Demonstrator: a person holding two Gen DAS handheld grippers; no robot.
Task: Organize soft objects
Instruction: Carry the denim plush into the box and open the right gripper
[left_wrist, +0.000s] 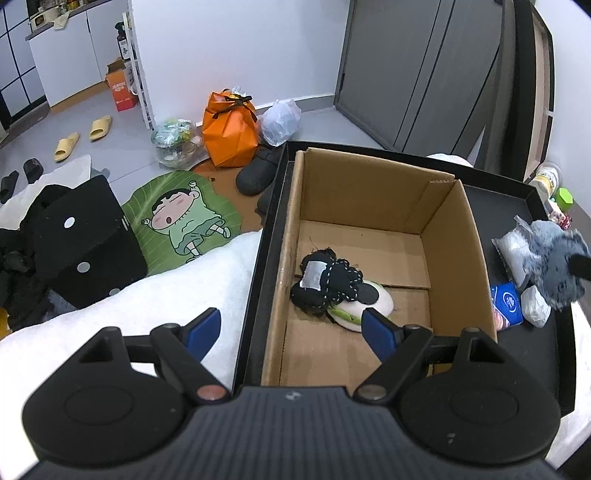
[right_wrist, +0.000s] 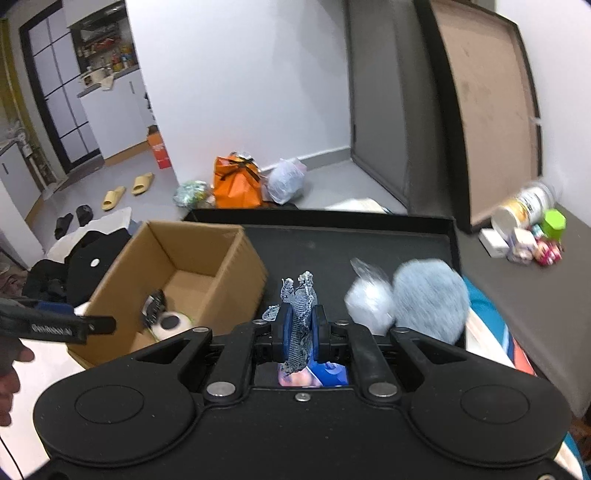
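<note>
Right tool (right_wrist: 300, 328) pinching frayed, bleached denim scrap (right_wrist: 298, 314)

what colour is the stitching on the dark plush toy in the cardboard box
White stitching along the black plush toy, clearest in the left wrist view.

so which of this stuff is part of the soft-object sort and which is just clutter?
Job:
- cardboard box, already holding a black stitched plush and a white round plush
- blue-grey fuzzy toy, pinched in the right gripper
- fluffy blue pom
- white stuffing bag
- left gripper, open, empty

Clutter:
- orange bag
- yellow slippers
- cartoon mat
- green cup
</note>
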